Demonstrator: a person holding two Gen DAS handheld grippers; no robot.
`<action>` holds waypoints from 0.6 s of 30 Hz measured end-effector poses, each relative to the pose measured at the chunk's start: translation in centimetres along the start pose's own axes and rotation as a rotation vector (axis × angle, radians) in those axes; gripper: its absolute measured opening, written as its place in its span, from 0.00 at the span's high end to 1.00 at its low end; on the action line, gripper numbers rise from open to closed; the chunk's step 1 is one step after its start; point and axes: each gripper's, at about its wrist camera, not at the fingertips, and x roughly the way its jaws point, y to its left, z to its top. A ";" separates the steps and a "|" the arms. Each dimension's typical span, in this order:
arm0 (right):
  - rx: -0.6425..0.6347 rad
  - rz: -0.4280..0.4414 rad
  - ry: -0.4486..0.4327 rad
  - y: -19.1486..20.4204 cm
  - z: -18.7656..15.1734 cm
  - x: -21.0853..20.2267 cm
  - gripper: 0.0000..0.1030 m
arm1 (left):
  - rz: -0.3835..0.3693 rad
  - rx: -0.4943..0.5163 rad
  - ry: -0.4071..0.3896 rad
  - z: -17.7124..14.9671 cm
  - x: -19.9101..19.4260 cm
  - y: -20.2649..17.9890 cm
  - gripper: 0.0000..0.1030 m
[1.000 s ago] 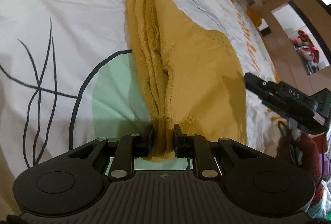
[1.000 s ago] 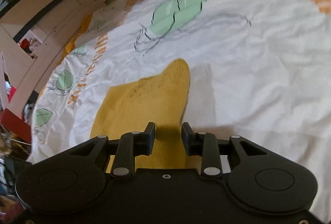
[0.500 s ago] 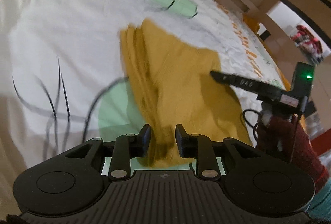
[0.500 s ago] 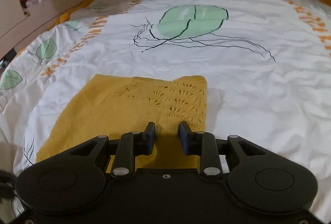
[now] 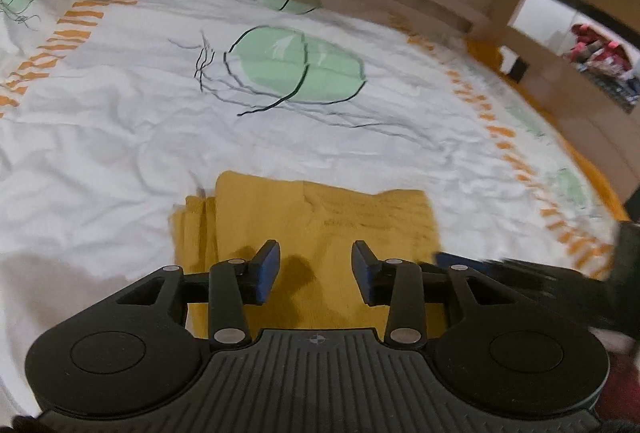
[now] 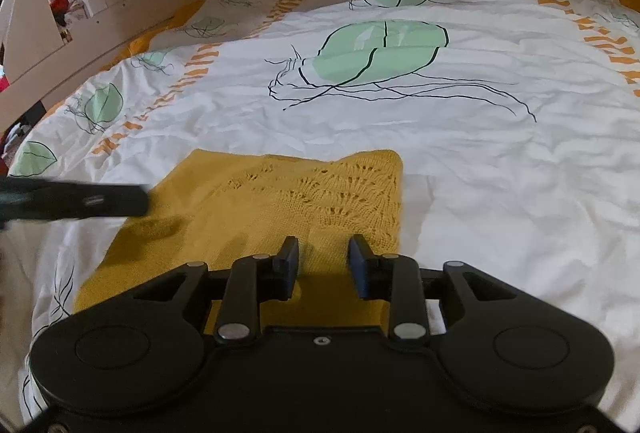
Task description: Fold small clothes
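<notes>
While opening, left hand-held gripper hovers over yellow knit garment, nothing clamped between pads. Right hand-held gripper partly open, jaws above the garment's right edge, no cloth visibly pinched. Garment lies folded on bed cover, toward its near edge, directly ahead of and below both tools; long axis appears to run left to right. Stacked folds at left end, nearer left tool. Likely fold just released. No containers in sight.
</notes>
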 end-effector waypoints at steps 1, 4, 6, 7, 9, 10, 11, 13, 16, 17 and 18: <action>0.003 0.006 -0.005 -0.1 -0.1 -0.1 0.60 | 0.015 -0.004 0.013 0.0 0.8 0.2 0.63; 0.004 0.019 -0.017 -0.3 -0.3 -0.2 0.58 | 0.063 -0.053 0.057 -0.5 2.6 1.7 0.64; 0.000 0.026 -0.026 -0.4 -0.3 -0.3 0.55 | 0.073 -0.052 0.041 -0.9 2.3 2.1 0.67; -0.002 0.028 -0.029 -0.3 -0.3 -0.3 0.53 | 0.086 -0.040 0.037 -1.1 2.0 2.1 0.68; -0.012 0.024 -0.035 -0.1 -0.4 -0.4 0.49 | 0.114 -0.025 0.028 -1.3 1.3 1.9 0.68; -0.018 0.022 -0.037 0.0 -0.4 -0.3 0.45 | 0.129 -0.025 0.022 -1.6 0.9 1.9 0.68; -0.026 0.018 -0.038 0.2 -0.4 -0.3 0.41 | 0.142 -0.030 0.017 -1.7 0.6 2.0 0.68; -0.037 0.001 -0.035 0.4 -0.4 -0.4 0.30 | 0.179 -0.044 0.010 -2.1 0.0 2.3 0.68; -0.015 -0.025 -0.001 0.2 -0.7 -0.3 0.24 | 0.236 -0.102 0.018 -2.6 -0.9 3.3 0.55; 0.011 -0.021 0.005 -0.2 -0.8 -0.4 0.22 | 0.234 -0.122 0.015 -2.9 -1.5 3.7 0.52; 0.041 -0.019 0.011 -0.5 -0.9 -0.5 0.20 | 0.236 -0.133 0.009 -3.1 -2.2 4.0 0.48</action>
